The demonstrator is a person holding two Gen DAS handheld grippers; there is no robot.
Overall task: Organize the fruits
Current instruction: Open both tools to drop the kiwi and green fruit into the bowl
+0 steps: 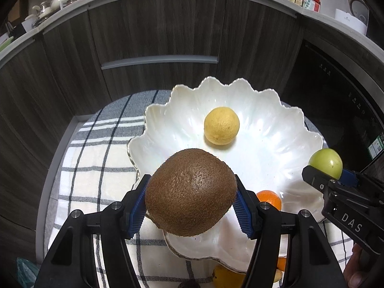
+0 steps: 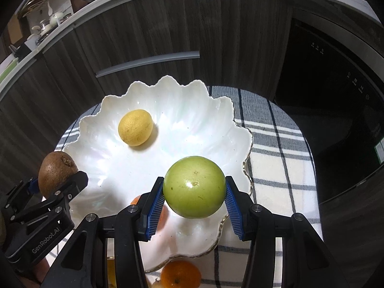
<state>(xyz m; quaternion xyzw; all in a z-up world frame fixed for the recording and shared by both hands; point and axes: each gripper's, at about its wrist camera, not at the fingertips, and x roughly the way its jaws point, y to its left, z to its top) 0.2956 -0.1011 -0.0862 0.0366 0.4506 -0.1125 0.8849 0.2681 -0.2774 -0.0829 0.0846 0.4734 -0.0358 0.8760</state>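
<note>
Left wrist view: left gripper (image 1: 190, 200) clamped on a brown kiwi (image 1: 190, 192), blue pads (image 1: 136, 207) pressing both sides, fruit held above the near rim of the white scalloped bowl (image 1: 276, 120). Inside the bowl, a yellow lemon (image 1: 221, 125) sits toward the far side, alone on the pearly bottom. An orange (image 1: 270, 199) peeks out just right of the kiwi, partly hidden by the finger; can't tell if it's in the bowl. Right gripper (image 1: 328, 175) comes in at the right edge w/ a green round fruit (image 1: 326, 163) gripped at its tip, over the bowl's right rim. Bowl stands on a checked cloth (image 1: 96, 168); dark wood cabinets (image 1: 156, 36) behind.

Right wrist view: right gripper (image 2: 195, 204) grasping the green round fruit (image 2: 195, 186), pads tight on both flanks, hanging over the bowl's (image 2: 192, 110) near-right part. Lemon (image 2: 135, 127) in the far-left part of the bowl. Left gripper (image 2: 57, 187) at the left edge w/ the kiwi (image 2: 56, 170) pinched, above the bowl's left rim. One orange (image 2: 180, 273) lies on the cloth (image 2: 276, 156) just outside the near rim.
</note>
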